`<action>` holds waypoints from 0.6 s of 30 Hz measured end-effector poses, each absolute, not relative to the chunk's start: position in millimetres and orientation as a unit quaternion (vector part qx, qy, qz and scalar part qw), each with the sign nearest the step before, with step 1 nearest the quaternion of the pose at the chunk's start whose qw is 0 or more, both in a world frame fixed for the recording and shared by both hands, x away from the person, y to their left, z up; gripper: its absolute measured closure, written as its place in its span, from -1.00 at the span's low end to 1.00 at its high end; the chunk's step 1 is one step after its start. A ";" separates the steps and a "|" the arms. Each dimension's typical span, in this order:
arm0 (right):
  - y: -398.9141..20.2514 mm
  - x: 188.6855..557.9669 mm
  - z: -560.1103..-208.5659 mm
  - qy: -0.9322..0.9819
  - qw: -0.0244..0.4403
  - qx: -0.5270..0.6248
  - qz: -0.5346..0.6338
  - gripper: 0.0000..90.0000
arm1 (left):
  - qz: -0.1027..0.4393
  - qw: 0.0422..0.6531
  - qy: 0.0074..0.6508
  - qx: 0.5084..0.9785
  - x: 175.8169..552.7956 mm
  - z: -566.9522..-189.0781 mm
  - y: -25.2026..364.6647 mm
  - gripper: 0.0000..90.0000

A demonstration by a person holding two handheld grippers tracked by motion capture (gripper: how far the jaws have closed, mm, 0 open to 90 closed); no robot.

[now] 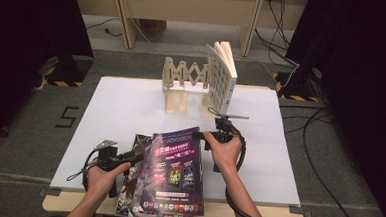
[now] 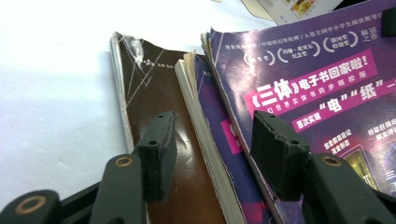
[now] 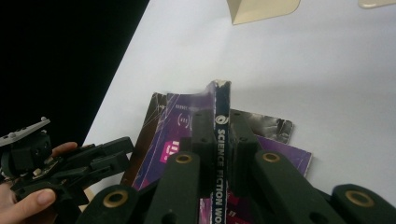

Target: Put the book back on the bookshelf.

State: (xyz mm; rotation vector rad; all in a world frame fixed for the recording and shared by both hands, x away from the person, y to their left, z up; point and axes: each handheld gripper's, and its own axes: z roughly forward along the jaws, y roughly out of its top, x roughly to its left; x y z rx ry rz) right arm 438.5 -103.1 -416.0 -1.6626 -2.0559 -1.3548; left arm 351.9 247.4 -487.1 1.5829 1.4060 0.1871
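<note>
A purple magazine tops a loose stack at the table's front edge, its spine edge lifted. My right gripper is shut on that spine, which stands upright between the pads of the right gripper. Under it lie another purple magazine and a brown-covered one. My left gripper is at the stack's left side. In its own view the left gripper is open: one jaw is over the brown cover, the other over the top purple magazine, and neither pad presses.
A wooden folding book rack stands at the back of the white table, with one book upright at its right end. Cables trail from both grippers. Dark curtains flank the table.
</note>
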 end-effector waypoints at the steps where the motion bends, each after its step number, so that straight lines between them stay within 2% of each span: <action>1: -103.2 438.2 -414.6 -0.689 0.083 -0.557 -0.456 0.87 | 0.078 0.486 0.577 0.651 352.2 -486.9 247.9 0.09; 18: -108.1 436.0 -400.0 -0.692 0.056 -0.551 -0.464 0.87 | 0.078 0.483 0.581 0.650 352.8 -489.2 249.0 0.07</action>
